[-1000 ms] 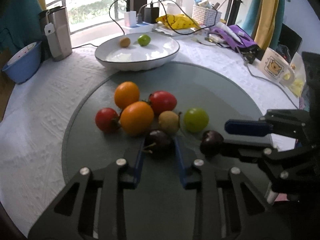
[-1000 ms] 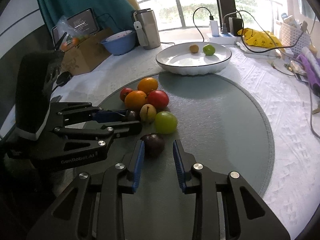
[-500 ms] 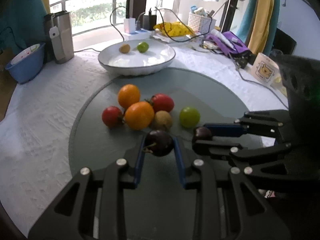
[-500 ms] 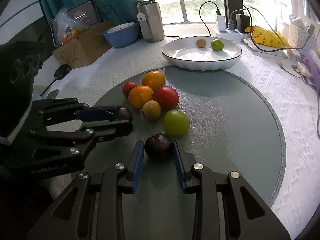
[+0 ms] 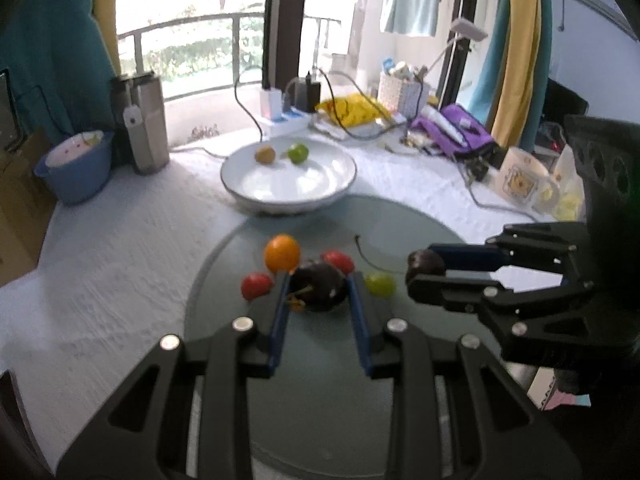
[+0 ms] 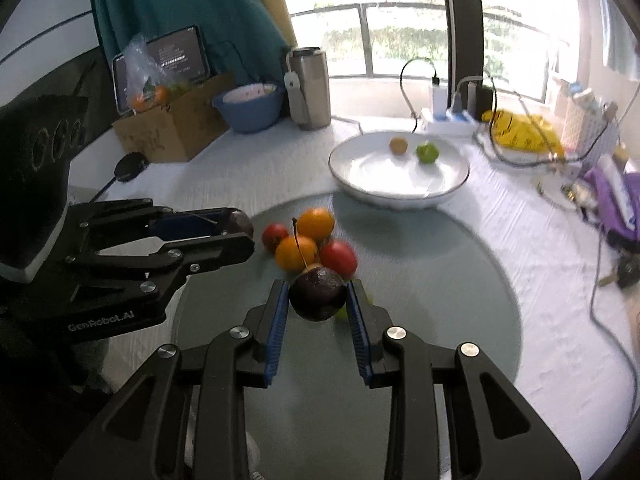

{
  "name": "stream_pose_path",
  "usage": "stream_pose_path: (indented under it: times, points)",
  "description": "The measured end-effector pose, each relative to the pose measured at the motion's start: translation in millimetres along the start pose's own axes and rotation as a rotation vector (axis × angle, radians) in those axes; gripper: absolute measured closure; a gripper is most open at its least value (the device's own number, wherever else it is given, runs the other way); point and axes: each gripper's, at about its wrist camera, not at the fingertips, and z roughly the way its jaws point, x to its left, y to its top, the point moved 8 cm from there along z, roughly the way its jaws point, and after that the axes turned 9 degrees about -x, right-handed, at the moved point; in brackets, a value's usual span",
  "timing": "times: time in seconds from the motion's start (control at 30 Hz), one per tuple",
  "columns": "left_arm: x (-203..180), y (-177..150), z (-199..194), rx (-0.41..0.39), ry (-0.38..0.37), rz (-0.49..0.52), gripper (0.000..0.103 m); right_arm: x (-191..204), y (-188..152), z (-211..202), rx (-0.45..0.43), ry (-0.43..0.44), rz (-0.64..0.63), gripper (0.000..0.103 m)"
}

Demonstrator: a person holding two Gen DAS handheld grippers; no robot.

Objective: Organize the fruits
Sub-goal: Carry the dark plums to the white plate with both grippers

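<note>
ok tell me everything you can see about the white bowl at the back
The white bowl is wide, shallow and glossy, ceramic by the look, with a thin dark line round its rim. It sits upright on the white textured cloth, just past the round grey mat's far edge. Inside, apart from each other, lie a small brownish fruit and a green fruit. Nothing grips it.

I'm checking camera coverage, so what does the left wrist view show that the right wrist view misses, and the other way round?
Only the left wrist view shows the cartoon mug and the desk lamp.

Only the right wrist view shows the cardboard box, the bagged fruit in it and the screen behind.

Both show the white bowl with a green and a brownish fruit, the fruit pile on the glass turntable, and each gripper, left and right, shut on a dark plum.
</note>
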Motion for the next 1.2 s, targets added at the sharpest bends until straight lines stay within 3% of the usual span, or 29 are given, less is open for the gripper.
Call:
stream_pose_path:
  times: [0.13, 0.27, 0.37, 0.8, 1.2]
  points:
    - [13.2, 18.7, -3.3, -0.068, 0.038, -0.024, 0.073, -6.3, 16.8, -1.3, -0.027, -0.020, -0.006, 0.071]
    - [25.7, 33.0, -0.8, -0.082, 0.022, -0.080, 0.073, -10.2, 31.7, -0.7, -0.047, -0.037, -0.017, 0.071]
    - [29.8, 44.0, 1.6, -0.100, 0.033, -0.062, 0.073, -14.2, 44.7, 0.1, -0.064, -0.047, -0.020, 0.071]
    - [37.4, 89.6, 31.1, -0.127, 0.002, -0.043, 0.073, -39.0, 86.6, 25.8, -0.086, -0.068, -0.034, 0.071]
    - [40.0, 108.9, 78.7, -0.107, -0.027, -0.029, 0.073, -77.8, 106.3, 60.0, -0.076, -0.114, -0.030, 0.071]
